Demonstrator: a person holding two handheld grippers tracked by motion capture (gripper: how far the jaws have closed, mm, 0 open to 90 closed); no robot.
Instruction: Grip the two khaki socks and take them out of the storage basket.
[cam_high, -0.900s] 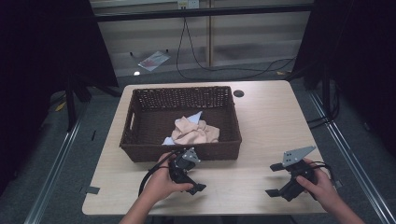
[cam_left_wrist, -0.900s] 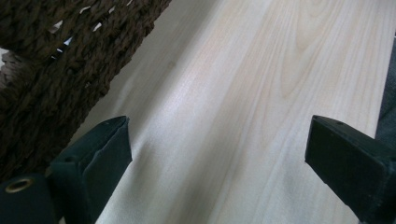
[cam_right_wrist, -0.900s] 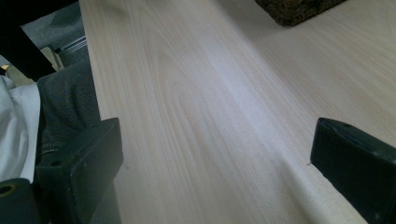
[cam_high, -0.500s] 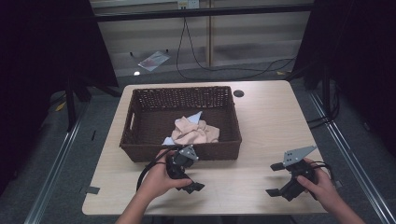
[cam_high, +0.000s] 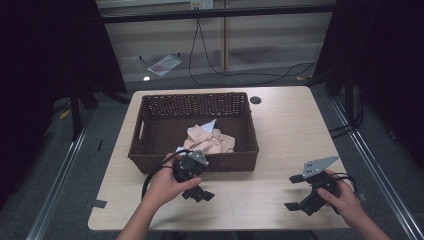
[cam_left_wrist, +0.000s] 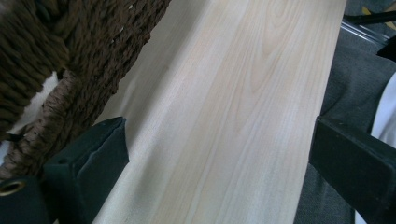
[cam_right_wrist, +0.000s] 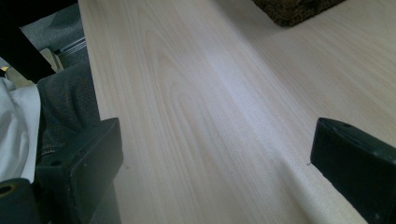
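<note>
Both grippers rested on the table, jaws spread and empty.
The left gripper (cam_high: 196, 187) lay just before the wicker basket (cam_high: 150, 155), whose beige cloth (cam_high: 210, 141) sat beyond its jaws; the right gripper (cam_high: 296, 192) stood well apart.

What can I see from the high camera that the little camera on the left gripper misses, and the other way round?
The high view alone takes in the whole wicker basket with the beige cloth lying inside it, plus both hands and the right gripper, open over the table. The left gripper view alone gives a close look at the basket's woven weave and its own two black fingers standing wide apart with nothing between them. Both show the basket and the pale wooden table.
</note>
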